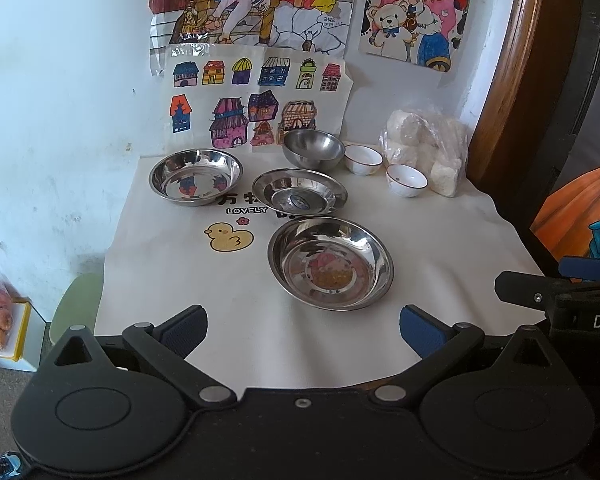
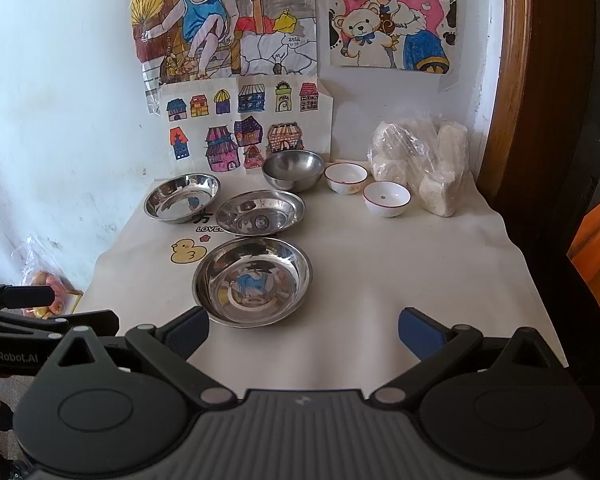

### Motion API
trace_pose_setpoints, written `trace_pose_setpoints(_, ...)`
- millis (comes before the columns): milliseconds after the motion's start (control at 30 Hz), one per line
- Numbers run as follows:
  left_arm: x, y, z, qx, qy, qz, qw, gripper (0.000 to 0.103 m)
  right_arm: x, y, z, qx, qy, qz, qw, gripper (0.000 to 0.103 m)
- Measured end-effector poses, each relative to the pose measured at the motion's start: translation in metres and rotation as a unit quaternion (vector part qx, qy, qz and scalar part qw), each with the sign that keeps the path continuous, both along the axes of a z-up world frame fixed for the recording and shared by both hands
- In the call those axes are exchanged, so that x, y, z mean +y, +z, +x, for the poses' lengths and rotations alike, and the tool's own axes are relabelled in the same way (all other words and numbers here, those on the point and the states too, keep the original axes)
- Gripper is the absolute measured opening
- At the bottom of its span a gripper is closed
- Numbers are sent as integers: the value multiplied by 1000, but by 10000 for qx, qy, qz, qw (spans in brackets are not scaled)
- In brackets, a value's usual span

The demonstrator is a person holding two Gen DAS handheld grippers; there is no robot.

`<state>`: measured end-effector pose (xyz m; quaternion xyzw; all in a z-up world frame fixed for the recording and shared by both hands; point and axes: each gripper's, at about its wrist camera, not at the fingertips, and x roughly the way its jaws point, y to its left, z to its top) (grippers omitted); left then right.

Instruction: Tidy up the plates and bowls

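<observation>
— Now at the start of stacking, judging by the layout: nothing nested yet. Left gripper (image 1: 303, 330) spread wide and empty, hovering over the near edge of the counter (image 1: 440, 248). Right gripper (image 2: 303, 330) likewise spread wide, holding nothing.

— Where to begin?

— Probably with the near steel plate (image 1: 330, 263), closest to both pairs of fingers. Best pinched at the rim, one finger inside and one under the lip; polished steel likely to slip, so a firm, level hold. Then lowered centred into the middle steel plate (image 1: 299, 197) just behind it, or the far-left steel plate (image 1: 195, 176).

— And the look of the pieces?

— Three shallow round steel plates, mirror-bright, upright, set apart from one another on a pale cloth printed with a yellow duck (image 1: 228, 237). Behind them a deeper steel bowl (image 1: 313, 149), duller inside. To its right, two small white bowls (image 1: 363, 159) (image 1: 406, 179) with dark rims, just beside each other; whether touching, not clear. Clear bag of pale blocks (image 1: 428, 148) at the far right, against the wall.

— Risks?

— Loose cloth prone to rucking under a dragged plate; lifting clear safer than sliding. White bowls probably fragile, so set down gently.
</observation>
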<state>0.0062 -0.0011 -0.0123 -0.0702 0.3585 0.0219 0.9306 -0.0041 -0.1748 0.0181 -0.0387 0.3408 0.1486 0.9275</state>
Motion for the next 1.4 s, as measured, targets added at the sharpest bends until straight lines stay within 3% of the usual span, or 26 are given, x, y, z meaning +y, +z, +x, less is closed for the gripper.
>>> trace_pose_setpoints(1400,-8,-3,1,58,-51,-22,10000,102,-6,-5,-1,35,-49,26,10000,103)
